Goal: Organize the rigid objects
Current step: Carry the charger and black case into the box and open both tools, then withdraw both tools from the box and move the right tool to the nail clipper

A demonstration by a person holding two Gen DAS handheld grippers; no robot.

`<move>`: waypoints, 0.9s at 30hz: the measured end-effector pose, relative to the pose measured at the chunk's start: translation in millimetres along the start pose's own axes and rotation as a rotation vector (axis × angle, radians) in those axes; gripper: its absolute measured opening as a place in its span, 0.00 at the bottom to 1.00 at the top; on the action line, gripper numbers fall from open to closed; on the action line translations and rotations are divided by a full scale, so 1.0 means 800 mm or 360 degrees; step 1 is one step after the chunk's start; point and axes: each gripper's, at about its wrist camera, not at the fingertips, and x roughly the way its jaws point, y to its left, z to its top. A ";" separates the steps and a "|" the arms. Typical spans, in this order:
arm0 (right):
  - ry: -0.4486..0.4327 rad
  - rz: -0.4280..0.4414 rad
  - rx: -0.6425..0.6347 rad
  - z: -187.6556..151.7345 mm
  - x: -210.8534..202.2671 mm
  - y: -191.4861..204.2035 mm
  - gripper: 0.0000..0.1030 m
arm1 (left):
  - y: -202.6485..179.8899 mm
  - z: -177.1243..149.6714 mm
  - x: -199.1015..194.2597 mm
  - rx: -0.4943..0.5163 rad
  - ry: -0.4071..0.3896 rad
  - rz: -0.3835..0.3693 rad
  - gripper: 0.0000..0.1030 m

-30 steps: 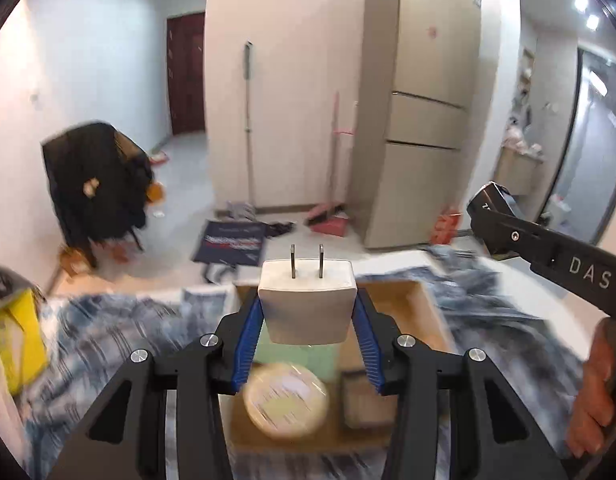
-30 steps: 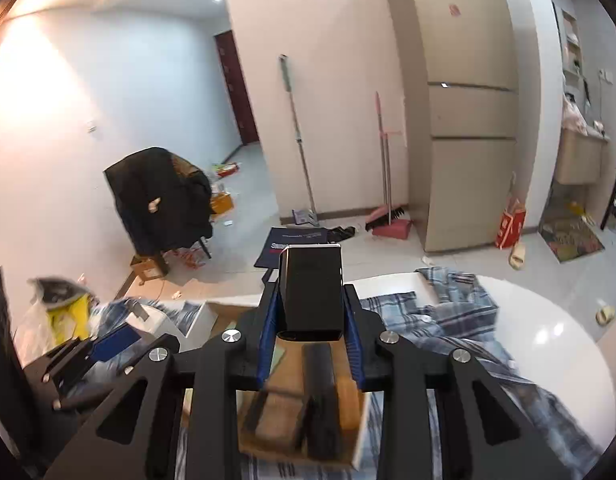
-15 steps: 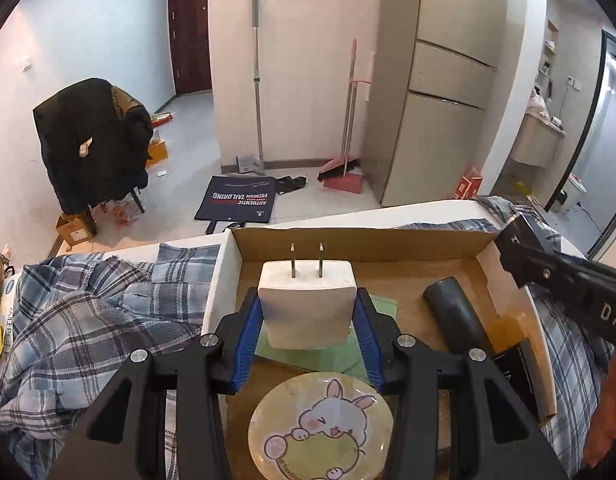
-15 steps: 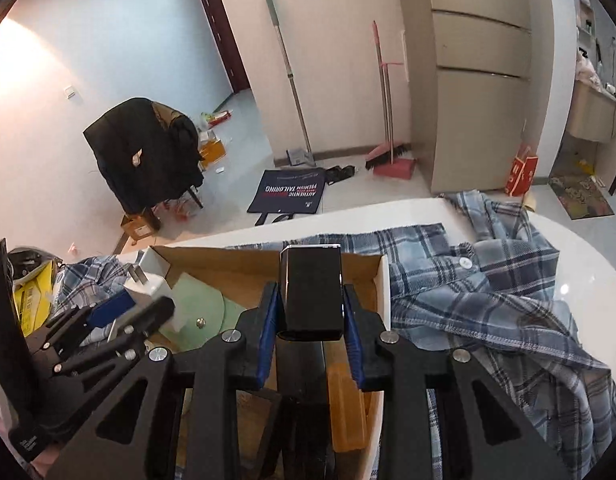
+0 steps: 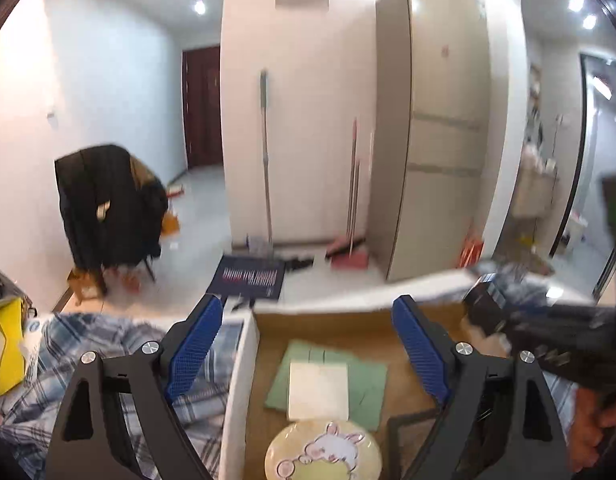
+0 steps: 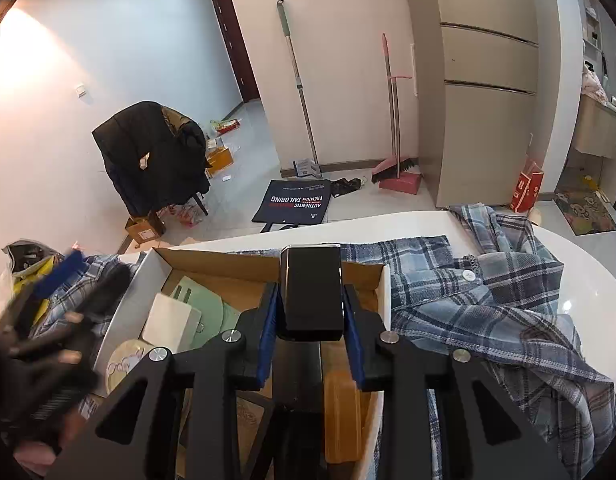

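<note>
My left gripper (image 5: pixel 308 303) hangs over the left part of an open cardboard box (image 5: pixel 240 380). Its jaws are opening and nothing is between the blue pads (image 5: pixel 200 340). Below them a white plug charger (image 5: pixel 317 390) lies flat on a green sheet (image 5: pixel 371 384) inside the box. The charger (image 6: pixel 170 322) also shows in the right wrist view. My right gripper (image 6: pixel 309 292) is shut on a black rectangular block (image 6: pixel 311 272), held over the right part of the box (image 6: pixel 387 280).
A round bunny plate (image 5: pixel 323 456) lies in the box in front of the charger, and an orange item (image 6: pixel 341 416) lies along the right wall. Plaid shirts (image 6: pixel 487 300) cover the white round table (image 6: pixel 579 248) on both sides of the box.
The left gripper's jaws have spread and let go of the white charger, which now lies in the box on the green sheet. The right gripper still holds the black block, lower than a second ago.
</note>
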 end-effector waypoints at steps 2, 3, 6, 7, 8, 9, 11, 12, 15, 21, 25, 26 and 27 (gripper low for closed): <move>-0.0004 0.0025 0.0023 0.002 -0.002 -0.002 0.28 | 0.005 0.003 -0.012 -0.0050 -0.0075 -0.0023 0.86; -0.0004 0.0030 0.0024 0.003 -0.003 -0.003 0.28 | 0.008 0.004 -0.017 -0.0075 -0.0111 -0.0035 0.86; 0.0015 0.0010 -0.0009 0.004 -0.001 -0.001 0.28 | 0.011 0.004 -0.030 -0.0068 -0.0193 -0.0074 0.86; 0.0027 0.0007 -0.0033 0.003 0.002 0.000 0.28 | 0.011 0.004 -0.032 -0.0050 -0.0206 -0.0070 0.86; 0.0038 0.0004 -0.0052 0.003 0.004 0.001 0.28 | 0.008 0.009 -0.032 -0.0032 -0.0217 -0.0057 0.86; 0.0052 -0.0007 -0.0070 0.001 0.007 0.002 0.28 | 0.004 0.008 -0.032 -0.0016 -0.0227 -0.0043 0.86; 0.0085 -0.0048 -0.0100 -0.002 0.016 0.001 0.28 | 0.000 0.007 -0.035 -0.0002 -0.0239 -0.0041 0.86; 0.0097 -0.0063 -0.0109 -0.004 0.020 0.001 0.28 | -0.003 0.006 -0.035 -0.0001 -0.0241 -0.0042 0.87; 0.0112 -0.0102 -0.0123 -0.008 0.028 0.000 0.28 | -0.004 0.006 -0.033 0.0008 -0.0218 -0.0026 0.98; 0.0131 -0.0124 -0.0134 -0.013 0.036 0.000 0.28 | 0.002 0.008 -0.043 -0.0025 -0.0280 -0.0063 1.00; 0.0140 -0.0134 -0.0117 -0.013 0.037 -0.001 0.50 | 0.004 0.012 -0.050 -0.0043 -0.0300 -0.0056 1.00; 0.0135 -0.0075 -0.0087 -0.012 0.036 -0.004 0.56 | 0.004 0.014 -0.052 -0.0045 -0.0300 -0.0045 1.00; 0.0126 -0.0046 -0.0060 -0.012 0.032 -0.003 0.62 | 0.004 0.018 -0.053 -0.0052 -0.0277 -0.0027 1.00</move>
